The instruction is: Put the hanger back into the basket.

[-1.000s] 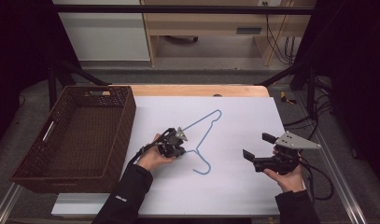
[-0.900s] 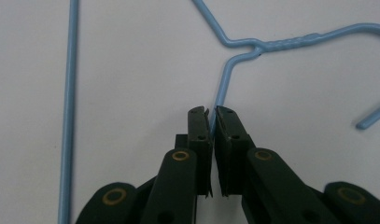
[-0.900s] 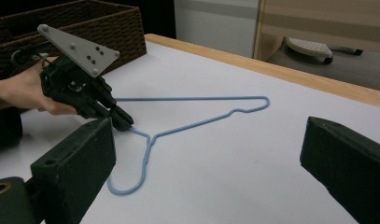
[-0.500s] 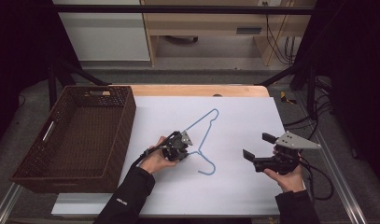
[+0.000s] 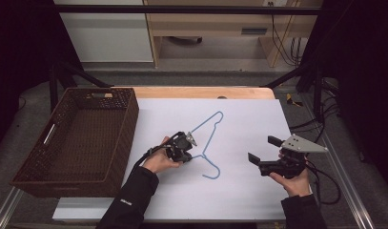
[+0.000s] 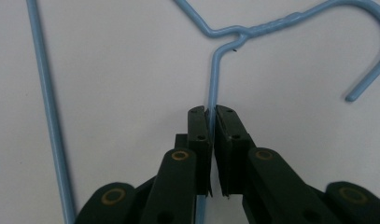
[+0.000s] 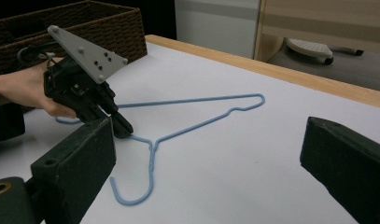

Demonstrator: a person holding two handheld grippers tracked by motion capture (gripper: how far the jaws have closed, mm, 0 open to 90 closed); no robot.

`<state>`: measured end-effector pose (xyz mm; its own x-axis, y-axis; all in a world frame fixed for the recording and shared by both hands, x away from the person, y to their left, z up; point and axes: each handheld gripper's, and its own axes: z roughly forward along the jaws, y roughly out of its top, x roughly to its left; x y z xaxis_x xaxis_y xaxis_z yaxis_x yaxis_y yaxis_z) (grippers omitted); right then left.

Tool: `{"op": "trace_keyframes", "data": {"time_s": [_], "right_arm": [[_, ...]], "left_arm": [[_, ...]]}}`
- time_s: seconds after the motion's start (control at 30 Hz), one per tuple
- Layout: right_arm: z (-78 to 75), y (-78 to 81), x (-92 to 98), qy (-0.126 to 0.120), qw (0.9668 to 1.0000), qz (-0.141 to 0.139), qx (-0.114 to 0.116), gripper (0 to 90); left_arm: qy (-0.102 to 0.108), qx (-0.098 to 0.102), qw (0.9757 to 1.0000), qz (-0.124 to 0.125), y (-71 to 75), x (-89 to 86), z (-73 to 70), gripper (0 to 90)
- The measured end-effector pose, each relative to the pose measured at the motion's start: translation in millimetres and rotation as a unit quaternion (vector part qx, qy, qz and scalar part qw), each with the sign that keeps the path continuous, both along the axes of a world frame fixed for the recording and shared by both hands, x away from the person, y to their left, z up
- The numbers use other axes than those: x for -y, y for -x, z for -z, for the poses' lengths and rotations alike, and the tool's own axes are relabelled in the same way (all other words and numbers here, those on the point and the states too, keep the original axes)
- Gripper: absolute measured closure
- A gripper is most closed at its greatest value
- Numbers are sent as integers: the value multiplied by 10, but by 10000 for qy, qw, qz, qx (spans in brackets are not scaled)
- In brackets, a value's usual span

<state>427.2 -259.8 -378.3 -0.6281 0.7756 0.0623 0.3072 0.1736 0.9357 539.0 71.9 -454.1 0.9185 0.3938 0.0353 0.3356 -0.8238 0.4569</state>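
Since a second ago the blue wire hanger (image 5: 208, 143) has slid slightly right. The white bench (image 5: 239, 124) carries it mid-surface, a wicker basket (image 5: 72, 138) left. The left tongs (image 6: 212, 116) have just clenched onto its shoulder wire; the right tongs (image 5: 262, 150) gape, released.

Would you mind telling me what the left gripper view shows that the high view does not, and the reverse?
Left gripper view alone: close up, the left gripper has its black jaws pinched onto one shoulder wire of the blue hanger, just below the twisted neck. High view alone: the brown wicker basket left of the white table, and the right gripper, open, off to the right. Both: the hanger and the left gripper gripping it.
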Motion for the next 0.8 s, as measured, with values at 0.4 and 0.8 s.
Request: {"op": "trace_keyframes", "data": {"time_s": [0.4, 0.8], "right_arm": [[23, -14, -28, 44, 10000, -25, -44, 40], [115, -57, -143, 192, 9995, -145, -182, 47]], "left_arm": [[-272, 407, 9987, 135, 91, 68, -14, 869], [322, 563, 9978, -108, 130, -72, -256, 872]]}}
